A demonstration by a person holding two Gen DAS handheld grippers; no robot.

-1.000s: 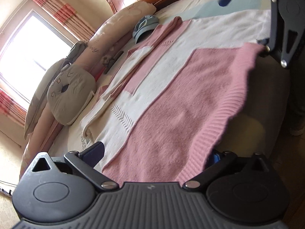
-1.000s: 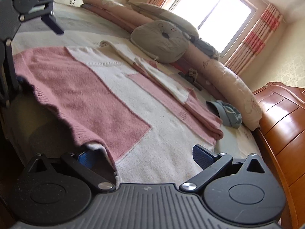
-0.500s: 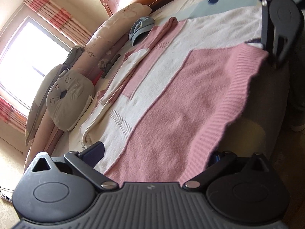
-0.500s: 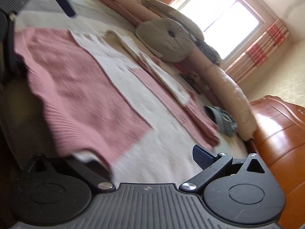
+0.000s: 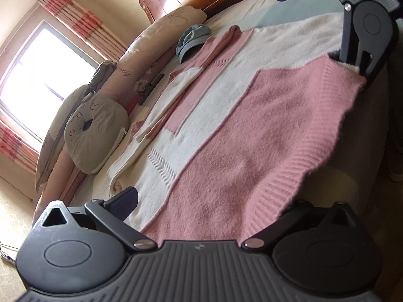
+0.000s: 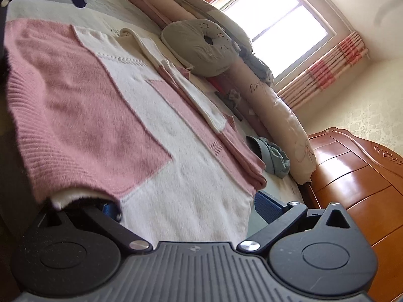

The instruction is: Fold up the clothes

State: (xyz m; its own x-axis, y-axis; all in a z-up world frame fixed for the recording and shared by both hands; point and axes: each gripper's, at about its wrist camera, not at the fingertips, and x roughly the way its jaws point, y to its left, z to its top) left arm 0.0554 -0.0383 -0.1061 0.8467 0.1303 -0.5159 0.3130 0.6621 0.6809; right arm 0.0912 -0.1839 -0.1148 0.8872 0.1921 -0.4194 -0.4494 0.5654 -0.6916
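Observation:
A pink and white knitted sweater (image 5: 252, 136) lies flat on the bed, sleeves folded in along its far side. Its ribbed pink hem (image 5: 309, 161) hangs over the near bed edge. My left gripper (image 5: 209, 203) is open at one hem corner, with one finger on top of the knit and the other hidden beneath it. My right gripper (image 6: 189, 207) is open at the other corner of the sweater (image 6: 105, 105), its left finger tucked under the hem and its right finger on the white part. The left wrist view also shows the right gripper (image 5: 320, 25) at the top right.
A round grey cushion (image 5: 95, 130) and long pink bolsters (image 5: 151, 47) line the far side of the bed. A blue-grey cloth (image 6: 272, 156) lies beside the sweater's folded sleeve. The wooden headboard (image 6: 352, 176) stands at one end, the window (image 6: 277, 12) behind. Floor (image 5: 382, 201) lies below the hem.
Both grippers have shifted a little at the hem corners and the views have tilted. The hem edge now sits slightly higher over the lower fingers. The jaws stay wide apart.

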